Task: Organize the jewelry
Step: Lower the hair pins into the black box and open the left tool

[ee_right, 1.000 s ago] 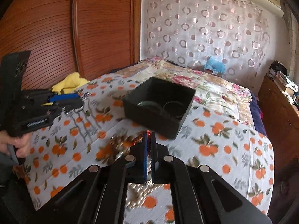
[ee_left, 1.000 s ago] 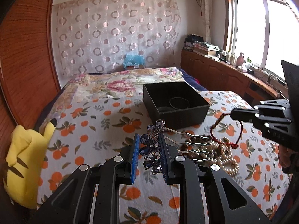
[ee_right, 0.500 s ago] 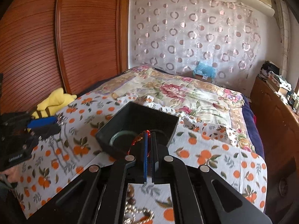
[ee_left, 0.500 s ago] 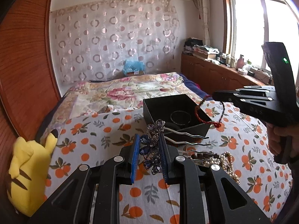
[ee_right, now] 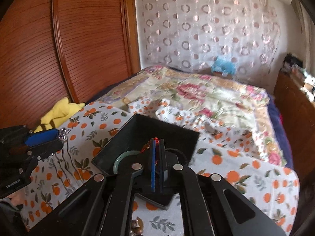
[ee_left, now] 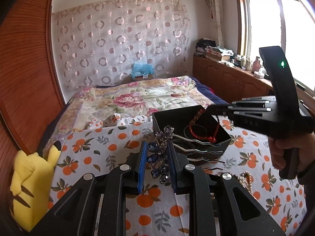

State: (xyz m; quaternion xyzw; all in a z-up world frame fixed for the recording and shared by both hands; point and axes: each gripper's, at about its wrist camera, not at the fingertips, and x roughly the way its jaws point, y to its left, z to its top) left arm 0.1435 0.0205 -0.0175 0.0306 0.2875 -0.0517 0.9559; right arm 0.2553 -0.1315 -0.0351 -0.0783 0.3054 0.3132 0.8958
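Note:
My left gripper [ee_left: 157,158] is shut on a blue jewelled flower hair comb [ee_left: 160,155]; its wavy metal prongs [ee_left: 198,149] stick out to the right. Beyond it a black open box [ee_left: 163,118] sits on the orange-print sheet. My right gripper [ee_left: 209,109] hangs over the box, shut on a red cord bracelet [ee_left: 196,125] that dangles into it. From the right wrist view the right gripper [ee_right: 157,143] points into the black box [ee_right: 126,137], red cord [ee_right: 155,139] showing at its tips, a green bangle [ee_right: 122,158] on the box floor, and the left gripper [ee_right: 53,139] at far left.
A pearl and bead pile [ee_left: 244,179] lies on the sheet at the right. A yellow plush toy [ee_left: 29,177] rests at the bed's left edge by the wooden wardrobe [ee_left: 21,74]. A floral quilt [ee_left: 137,96] covers the far bed. A hand [ee_left: 285,151] grips the right tool.
The right gripper carried the red bracelet from above the bead pile to over the black box. The left gripper with the comb drifted toward the box.

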